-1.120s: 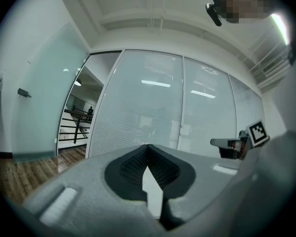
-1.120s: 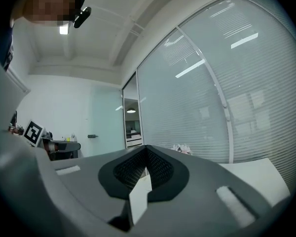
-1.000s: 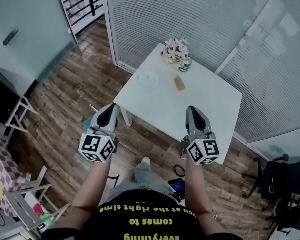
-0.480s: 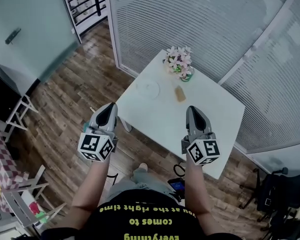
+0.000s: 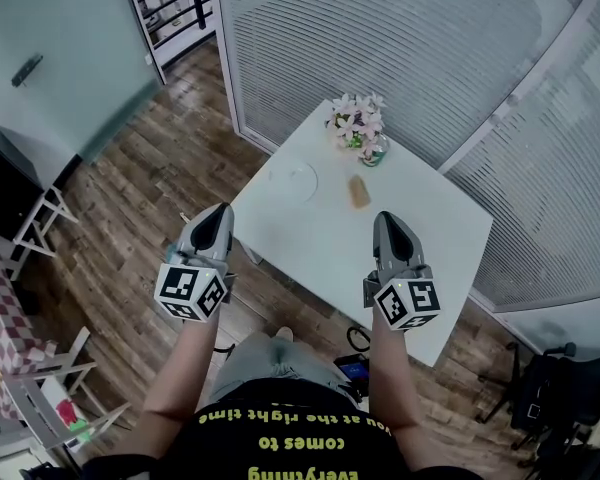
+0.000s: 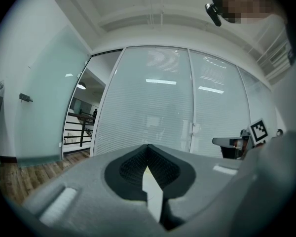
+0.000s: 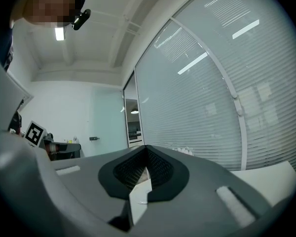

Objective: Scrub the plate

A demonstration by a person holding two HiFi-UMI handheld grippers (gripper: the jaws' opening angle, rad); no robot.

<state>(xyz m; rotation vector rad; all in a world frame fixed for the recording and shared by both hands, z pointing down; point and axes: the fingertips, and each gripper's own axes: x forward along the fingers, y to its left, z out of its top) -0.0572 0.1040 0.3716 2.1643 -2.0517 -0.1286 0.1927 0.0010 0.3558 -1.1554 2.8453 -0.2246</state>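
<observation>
**A:** How far along is the scrubbing?

**B:** Not begun, I'd judge. The white table stands ahead. The left gripper and right gripper are both clenched on nothing, well apart from the dish.

**A:** Where's the plate?

**B:** The clear plate lies toward the table's far left, near the flowers. A tan block, perhaps the sponge, lies just beside it, untouched. Grasping and scrubbing all remain.

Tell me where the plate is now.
Head view: the plate lies near the left edge of the white table, left of the small brown object.
</observation>
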